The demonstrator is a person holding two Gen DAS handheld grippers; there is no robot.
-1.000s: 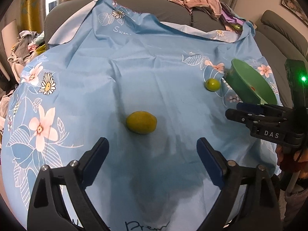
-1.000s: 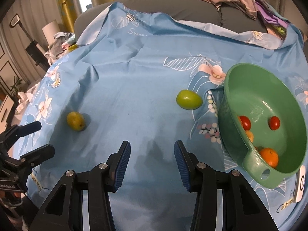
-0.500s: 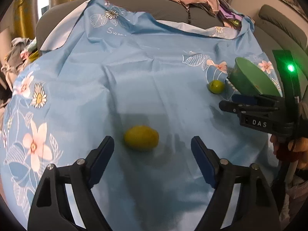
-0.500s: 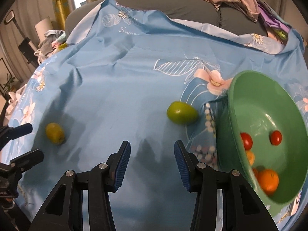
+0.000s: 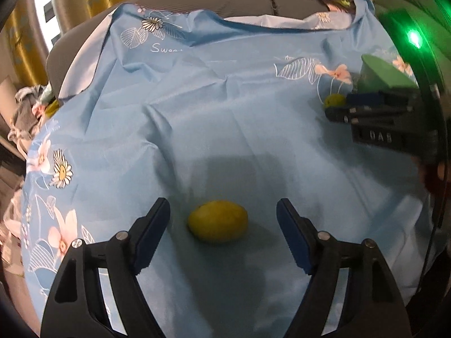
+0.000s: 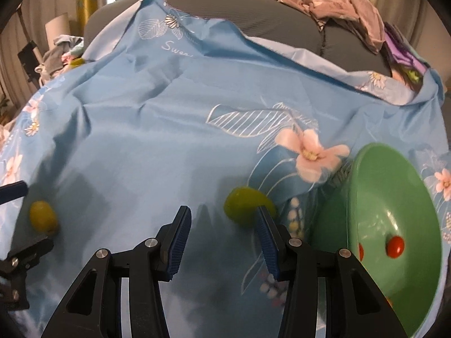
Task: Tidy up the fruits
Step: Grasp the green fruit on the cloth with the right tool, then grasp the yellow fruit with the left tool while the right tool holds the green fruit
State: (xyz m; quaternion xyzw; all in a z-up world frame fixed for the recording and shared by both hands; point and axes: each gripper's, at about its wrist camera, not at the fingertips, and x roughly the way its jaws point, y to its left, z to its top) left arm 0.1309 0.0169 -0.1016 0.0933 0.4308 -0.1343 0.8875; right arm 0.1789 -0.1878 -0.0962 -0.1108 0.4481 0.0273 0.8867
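A yellow oval fruit (image 5: 217, 221) lies on the blue flowered cloth (image 5: 225, 112), between the fingers of my left gripper (image 5: 223, 208). The jaws are closing, and a gap still shows on each side of the fruit. A green fruit (image 6: 243, 204) lies by the tip of my right gripper's (image 6: 222, 225) right finger, which hides part of it. That gripper stands open at a narrow gap with nothing between its pads. A tilted green bowl (image 6: 394, 197) on the right holds red tomatoes (image 6: 394, 246) and something orange.
The cloth covers a grey sofa (image 6: 282, 22) with crumpled clothes (image 6: 344, 8) on its back. The right gripper (image 5: 372, 112) shows at the right of the left wrist view, in front of the green fruit (image 5: 334, 100). More clothes (image 5: 25, 112) are heaped at the far left.
Both grippers have moved forward and a little down. The left jaws have narrowed around the yellow fruit. The green fruit has come up beside the right gripper's right finger.
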